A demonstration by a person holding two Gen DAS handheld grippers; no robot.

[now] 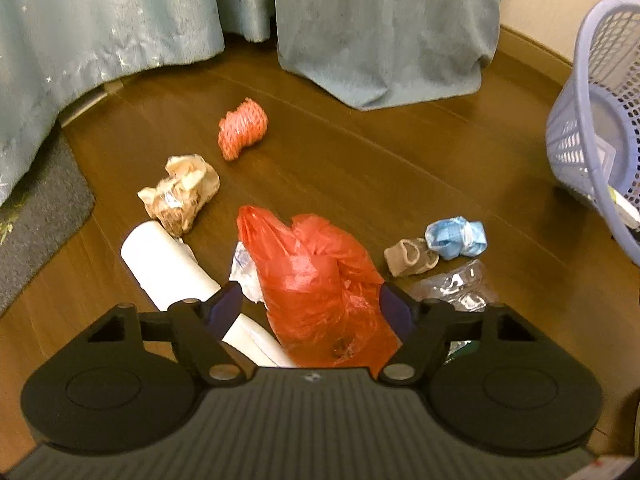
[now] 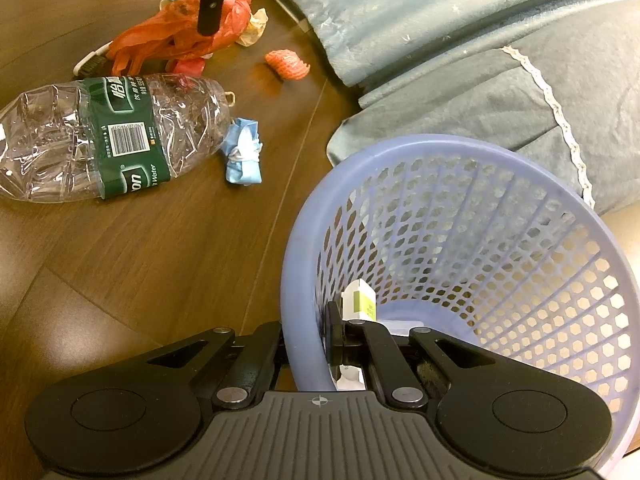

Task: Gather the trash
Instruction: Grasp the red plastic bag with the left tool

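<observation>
Your left gripper (image 1: pixel 310 304) fingers half-open around red bag (image 1: pixel 320 280); loose plastic may slip. Right gripper (image 2: pixel 308 340) clamped on basket (image 2: pixel 400 148) rim.

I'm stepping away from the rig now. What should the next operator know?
Left gripper: jaws either side of the red bag on the floor; I can't tell if the pads grip it yet.
Right gripper: shut on the basket rim, tilting it.
Done: a small carton is in the basket.
Left on the floor: red bag, bottle, blue wad, orange net, brown wrapper, white roll, sock.
</observation>
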